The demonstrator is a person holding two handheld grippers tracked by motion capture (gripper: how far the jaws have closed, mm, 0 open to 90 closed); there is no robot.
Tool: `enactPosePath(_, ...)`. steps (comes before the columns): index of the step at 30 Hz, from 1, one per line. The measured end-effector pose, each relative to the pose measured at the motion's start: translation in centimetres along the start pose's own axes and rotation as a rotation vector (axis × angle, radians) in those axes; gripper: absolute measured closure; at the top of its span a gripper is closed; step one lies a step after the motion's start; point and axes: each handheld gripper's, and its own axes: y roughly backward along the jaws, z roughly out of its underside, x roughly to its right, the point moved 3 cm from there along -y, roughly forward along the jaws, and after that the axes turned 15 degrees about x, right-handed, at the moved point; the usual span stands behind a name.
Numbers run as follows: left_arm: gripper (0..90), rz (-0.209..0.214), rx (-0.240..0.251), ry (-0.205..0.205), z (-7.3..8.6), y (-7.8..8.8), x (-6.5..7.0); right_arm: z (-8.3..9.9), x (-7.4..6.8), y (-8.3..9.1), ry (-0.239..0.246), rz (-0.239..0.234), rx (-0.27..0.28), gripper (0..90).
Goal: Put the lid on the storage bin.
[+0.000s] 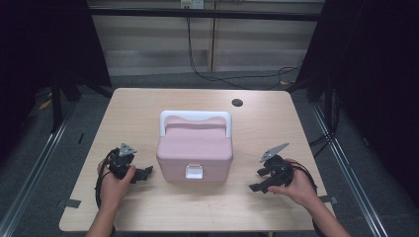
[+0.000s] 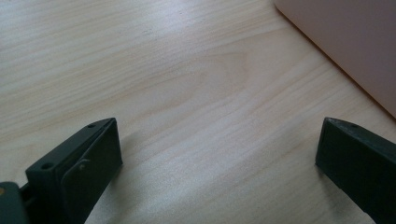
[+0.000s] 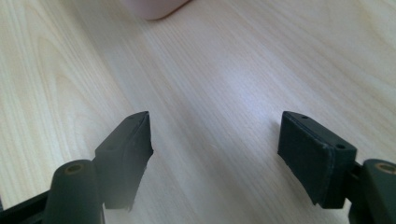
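One pink plastic box with a white carrying handle and a white front latch [image 1: 194, 150] stands closed on the pale wooden table [image 1: 148, 207], between the two grippers and touched by neither. Its contents are hidden under the lid. In the left gripper view one slanted edge of its pink wall [image 2: 345, 42] is cut off by the upper right corner; in the right gripper view a rounded pink corner [image 3: 152, 8] shows at the top edge, well ahead of the fingertips.

The left gripper [image 1: 143, 174] points toward the box's left side, its two black fingers [image 2: 88, 158] spread wide with bare wood between them. The right gripper [image 1: 260, 180] lies further off to the box's right, its two fingers [image 3: 128, 149] likewise wide apart and holding nothing. Both hands partly cover the gripper bodies. One dark round hole [image 1: 237, 102] sits in the tabletop beyond the box.
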Motion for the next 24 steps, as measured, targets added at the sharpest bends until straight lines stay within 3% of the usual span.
enactPosePath(8, 0.0, 0.001, 0.001, 0.0, 0.0, 0.0, 0.0, 0.9, 0.1, -0.1, 0.011, 0.006, 0.024, 25.3)
enactPosePath(12, 0.0, 0.002, 0.001, 0.0, 0.0, 0.0, 0.0, 1.2, 0.3, -0.1, 0.041, 0.001, 0.064, 24.7)
enactPosePath(18, 0.0, 0.003, 0.0, -0.003, 0.0, 0.0, 0.0, 1.8, 0.4, 0.1, 0.033, -0.005, 0.125, 24.3)
enactPosePath(24, 0.0, 0.004, 0.0, -0.002, 0.0, 0.0, 0.0, 2.3, 0.6, 0.1, 0.057, 0.002, 0.183, 23.5)
